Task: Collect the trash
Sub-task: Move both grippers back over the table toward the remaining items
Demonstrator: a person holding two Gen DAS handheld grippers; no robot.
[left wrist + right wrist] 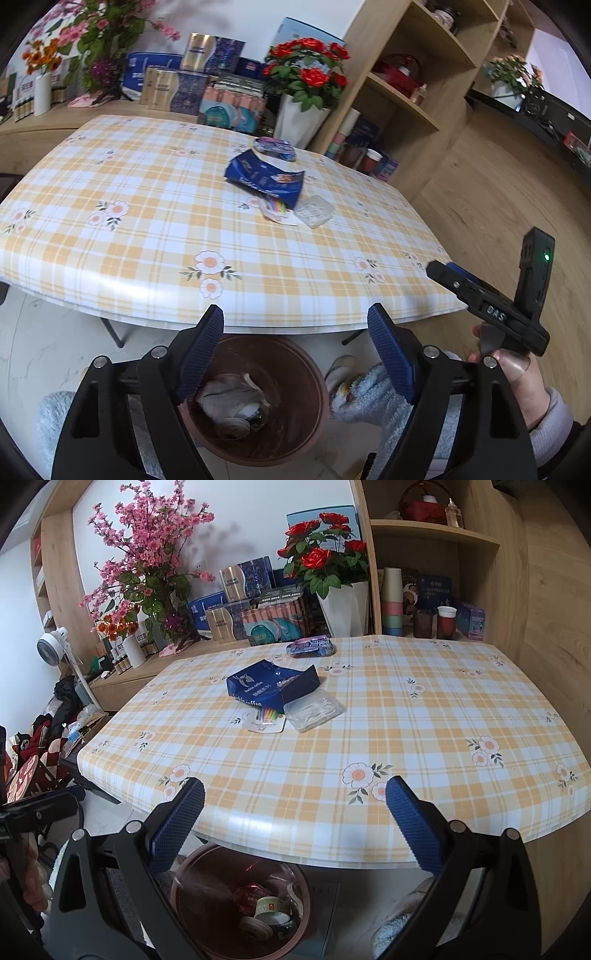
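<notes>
Both grippers wide open and empty above the brown plastic bin (258, 402).
The left gripper (295, 354) and right gripper (295, 823) hold nothing; the torn blue coffee bag (271, 686) looks light, crinkly, slippery: pinch its raised edge.

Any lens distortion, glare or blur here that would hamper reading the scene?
Both wrist views: strong fisheye bowing of the table edge, dark corner vignettes. Left wrist view: the flowers upper left look soft. Right wrist view: the trash bin sits dim under the table, soft sheen on the front edge.
</notes>
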